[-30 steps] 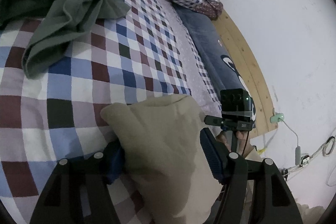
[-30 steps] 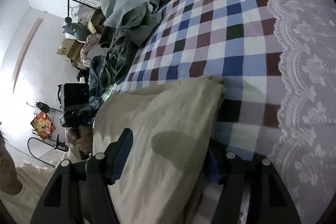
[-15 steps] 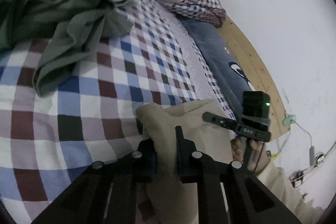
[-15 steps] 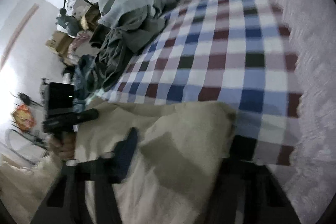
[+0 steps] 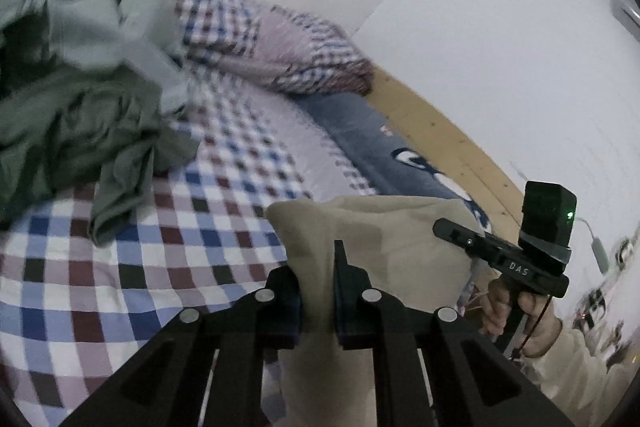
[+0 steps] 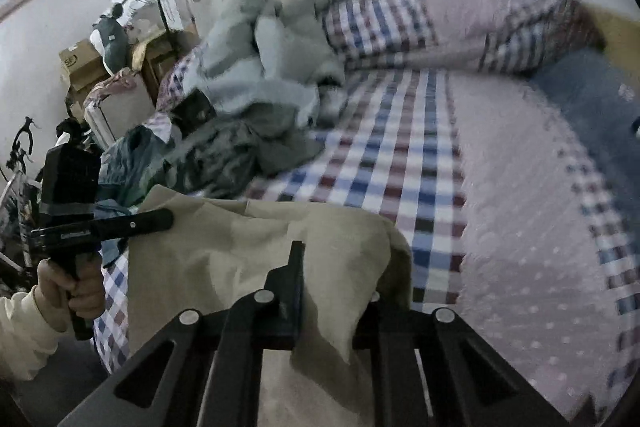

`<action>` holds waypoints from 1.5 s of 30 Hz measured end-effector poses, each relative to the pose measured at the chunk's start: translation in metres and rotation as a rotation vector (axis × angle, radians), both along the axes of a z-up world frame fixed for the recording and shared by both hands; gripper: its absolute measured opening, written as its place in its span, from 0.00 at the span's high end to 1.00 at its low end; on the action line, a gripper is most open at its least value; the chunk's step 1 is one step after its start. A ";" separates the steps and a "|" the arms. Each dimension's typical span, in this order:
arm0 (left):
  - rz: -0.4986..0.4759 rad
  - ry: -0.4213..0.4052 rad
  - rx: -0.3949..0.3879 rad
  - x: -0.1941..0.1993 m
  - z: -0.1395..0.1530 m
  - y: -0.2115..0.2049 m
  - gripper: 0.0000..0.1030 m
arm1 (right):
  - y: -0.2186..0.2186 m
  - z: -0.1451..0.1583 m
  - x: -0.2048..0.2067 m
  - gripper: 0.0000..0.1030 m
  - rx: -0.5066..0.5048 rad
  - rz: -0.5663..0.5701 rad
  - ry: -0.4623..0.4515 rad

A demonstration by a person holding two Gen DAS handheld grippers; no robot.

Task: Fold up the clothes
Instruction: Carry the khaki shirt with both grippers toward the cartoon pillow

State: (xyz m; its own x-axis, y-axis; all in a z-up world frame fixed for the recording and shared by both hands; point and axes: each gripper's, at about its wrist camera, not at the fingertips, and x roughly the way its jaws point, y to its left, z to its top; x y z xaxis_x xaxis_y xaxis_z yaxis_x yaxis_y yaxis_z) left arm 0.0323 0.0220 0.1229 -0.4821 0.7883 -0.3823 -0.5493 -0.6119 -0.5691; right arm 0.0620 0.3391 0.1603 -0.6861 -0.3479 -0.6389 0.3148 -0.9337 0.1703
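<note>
**Both claws pinched on the beige garment, held up over the bed**

In my left wrist view the left claw (image 5: 318,291) is clenched on a top corner of the beige garment (image 5: 384,227), cloth bunched between its two fingers at lower centre of the frame. In my right wrist view the right claw (image 6: 336,291) grips the other top corner of the same garment (image 6: 248,251); one finger shows, the other is under the cloth, so I read it as grasping. The garment hangs between the claws with its upper edge raised above the checked bed (image 6: 392,155).

I judge I am mid-fold, holding the piece by two corners. Whether this is the spread before laying it flat or the carry-over of a fold, the frames do not settle. Either way, the next move needs both corners kept level and the top edge taut.

Open room: the checked sheet at centre of both frames is bare. The pile of grey-green clothes (image 5: 80,99) crowds the upper left, the pillow (image 5: 280,47) lies beyond at top centre, and the wooden bed edge (image 5: 432,131) and wall close the right.
</note>
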 end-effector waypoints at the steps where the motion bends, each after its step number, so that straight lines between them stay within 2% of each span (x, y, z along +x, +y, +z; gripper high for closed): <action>1: 0.005 0.026 -0.009 0.006 0.007 0.000 0.90 | -0.004 0.008 0.011 0.90 0.013 -0.007 0.028; 7: 0.045 0.104 -0.025 0.060 0.041 -0.001 0.91 | -0.028 0.054 0.080 0.90 0.091 -0.053 0.194; 10: 0.056 0.145 -0.044 0.090 0.059 0.002 0.91 | -0.035 0.068 0.110 0.90 0.098 -0.091 0.231; 15: 0.051 0.224 -0.097 0.143 0.088 0.010 0.92 | -0.030 0.084 0.158 0.91 0.047 -0.169 0.271; 20: 0.057 0.277 -0.133 0.180 0.112 0.018 0.92 | -0.026 0.098 0.199 0.91 0.044 -0.220 0.320; 30: 0.079 0.348 -0.116 0.226 0.152 0.023 0.93 | -0.039 0.134 0.269 0.91 0.146 -0.267 0.460; 38: 0.034 0.383 -0.107 0.244 0.183 0.040 0.93 | -0.029 0.160 0.309 0.91 0.139 -0.312 0.544; 45: -0.019 0.423 -0.099 0.255 0.209 0.075 0.93 | -0.003 0.175 0.331 0.92 0.126 -0.354 0.578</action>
State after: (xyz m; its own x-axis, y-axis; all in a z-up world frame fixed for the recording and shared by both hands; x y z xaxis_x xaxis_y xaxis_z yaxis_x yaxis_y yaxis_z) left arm 0.2873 0.0967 0.3317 -0.5983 0.7681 -0.2282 -0.7332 -0.6396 -0.2308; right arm 0.3928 0.3361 0.3358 -0.9875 0.0129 -0.1568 -0.0052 -0.9988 -0.0495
